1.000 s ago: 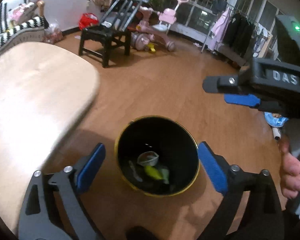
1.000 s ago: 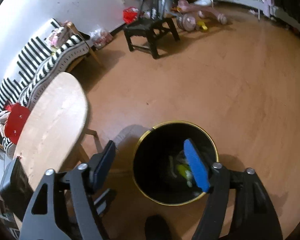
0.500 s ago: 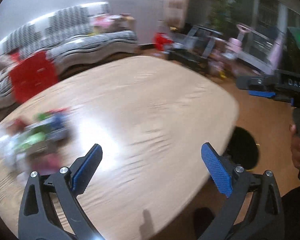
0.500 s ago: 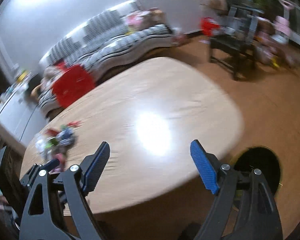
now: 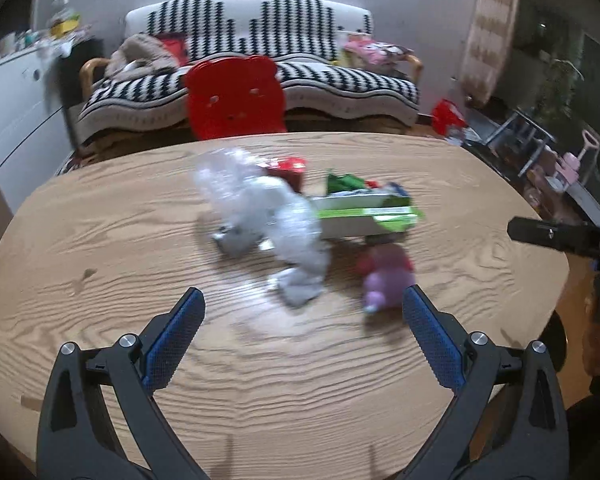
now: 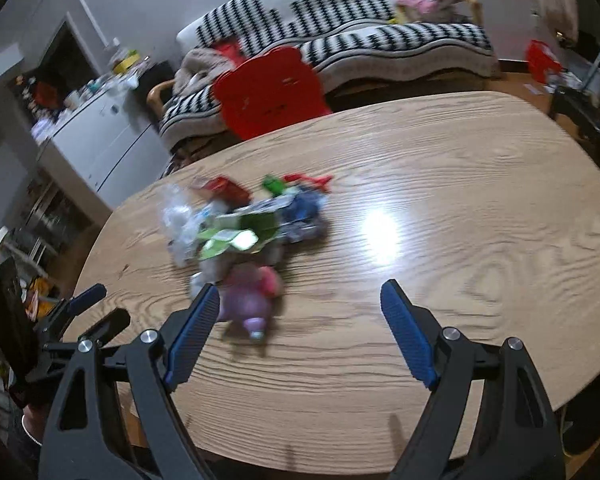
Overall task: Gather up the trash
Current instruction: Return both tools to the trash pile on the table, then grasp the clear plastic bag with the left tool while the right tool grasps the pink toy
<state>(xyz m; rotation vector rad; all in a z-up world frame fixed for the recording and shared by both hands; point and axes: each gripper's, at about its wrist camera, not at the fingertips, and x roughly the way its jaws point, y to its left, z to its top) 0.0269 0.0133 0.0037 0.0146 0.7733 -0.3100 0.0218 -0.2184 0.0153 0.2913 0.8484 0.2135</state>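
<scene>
A blurred heap of trash lies on the oval wooden table (image 5: pixel 100 240): a crumpled clear plastic bag (image 5: pixel 268 216), a green and white carton (image 5: pixel 364 216), a red wrapper (image 5: pixel 288 166) and a pink and purple packet (image 5: pixel 386 276). My left gripper (image 5: pixel 302 336) hangs open above the near table, short of the heap, nothing between its fingers. In the right wrist view the packet (image 6: pixel 250 294) lies just past the left fingertip of my right gripper (image 6: pixel 300 334), which is open and empty. The carton (image 6: pixel 240 232) sits behind it. The left gripper (image 6: pixel 88 304) shows at that view's left edge.
A red chair back (image 5: pixel 234 96) stands at the table's far side, with a black-and-white striped sofa (image 5: pixel 340 80) behind it. A white cabinet (image 6: pixel 96 148) is at the left. Dark furniture and toys crowd the right (image 5: pixel 540 148). The right half of the table (image 6: pixel 480 200) is bare wood.
Both grippers swung from above the black bin on the floor, leftward over the table, and now face the trash heap. Both stayed open and empty.
</scene>
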